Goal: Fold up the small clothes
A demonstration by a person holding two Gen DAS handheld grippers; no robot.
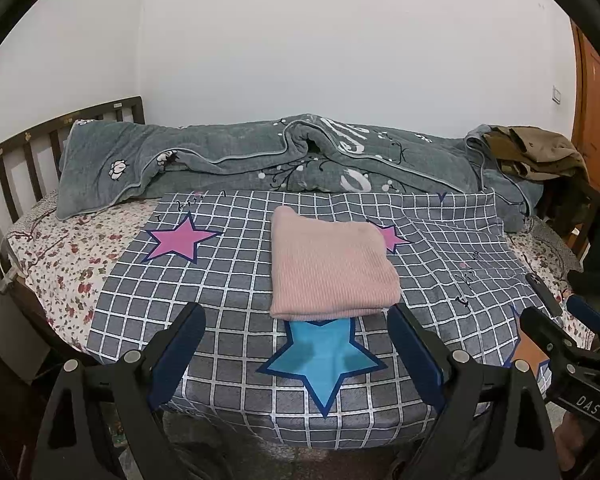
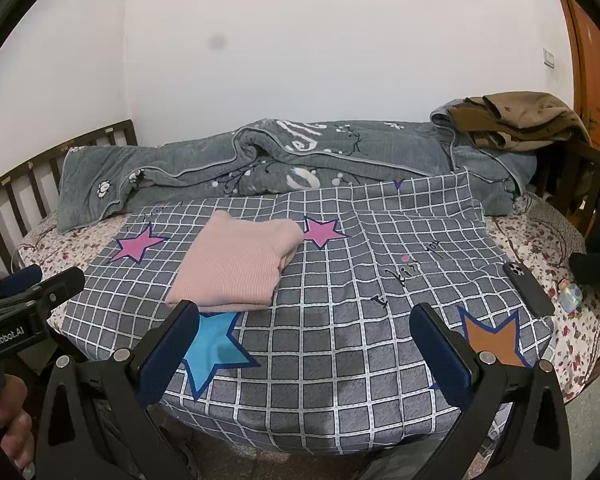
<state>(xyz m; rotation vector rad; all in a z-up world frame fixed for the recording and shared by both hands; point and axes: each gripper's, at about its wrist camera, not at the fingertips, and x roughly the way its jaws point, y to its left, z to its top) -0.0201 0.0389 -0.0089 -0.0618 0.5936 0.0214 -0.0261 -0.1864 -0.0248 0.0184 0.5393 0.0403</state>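
The pink garment (image 1: 332, 266) lies folded just ahead of both spread, empty grippers (image 1: 296, 332) (image 2: 306, 334); a careless nudge could undo it.

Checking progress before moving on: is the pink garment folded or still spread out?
Folded. The pink garment lies as a compact rectangle with stacked layered edges showing at its near side, flat on the checked sheet; neither hand-held gripper touches it.

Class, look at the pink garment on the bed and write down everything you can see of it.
The pink garment is a pale pink, finely ribbed knit, folded into a neat, roughly square stack of several layers. It lies flat on the grey checked cloth, its near edge just over the tip of the blue star and its far right corner covering part of a pink star. Neither gripper touches it; nothing rests on it.
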